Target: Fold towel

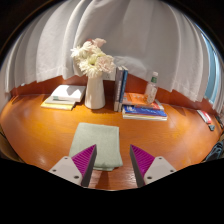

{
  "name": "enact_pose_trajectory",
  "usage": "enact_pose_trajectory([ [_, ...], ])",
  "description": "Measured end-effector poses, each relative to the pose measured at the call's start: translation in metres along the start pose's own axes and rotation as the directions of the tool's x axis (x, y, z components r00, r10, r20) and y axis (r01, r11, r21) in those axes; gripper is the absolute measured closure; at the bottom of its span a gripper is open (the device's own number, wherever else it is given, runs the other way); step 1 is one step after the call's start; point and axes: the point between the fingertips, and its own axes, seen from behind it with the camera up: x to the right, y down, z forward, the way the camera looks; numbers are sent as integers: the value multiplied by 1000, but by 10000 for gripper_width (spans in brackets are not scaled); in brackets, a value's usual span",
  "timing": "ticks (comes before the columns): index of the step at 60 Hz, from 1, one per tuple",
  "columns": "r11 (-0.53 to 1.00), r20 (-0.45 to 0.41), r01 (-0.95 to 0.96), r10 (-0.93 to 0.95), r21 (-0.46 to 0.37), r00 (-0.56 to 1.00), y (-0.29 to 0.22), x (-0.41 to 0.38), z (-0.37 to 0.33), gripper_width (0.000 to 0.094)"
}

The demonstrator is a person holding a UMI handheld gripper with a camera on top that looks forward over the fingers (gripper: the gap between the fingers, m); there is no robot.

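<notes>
A pale green towel (97,143) lies flat on the wooden table (40,130), folded into a rectangle. Its near edge lies just ahead of and partly between my fingers, nearer the left one. My gripper (113,160) hovers over the table's front part, open and empty, with the magenta pads (85,160) wide apart. The left finger overlaps the towel's near left corner in view. Bare wood shows between the fingers on the right.
A white vase of pale flowers (95,82) stands beyond the towel. Upright books (120,90), a bottle (152,88) on flat books (145,111) stand at the back right. Stacked books (63,97) lie back left. Curtains hang behind.
</notes>
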Motion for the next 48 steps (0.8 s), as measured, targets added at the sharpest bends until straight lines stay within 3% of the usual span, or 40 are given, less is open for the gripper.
enact_pose_trajectory([
  [19,989,59,-33,24,146,998,-77,-21,-110,260],
  [48,979,63,-70,59,192,996,-46,-64,-209,261],
])
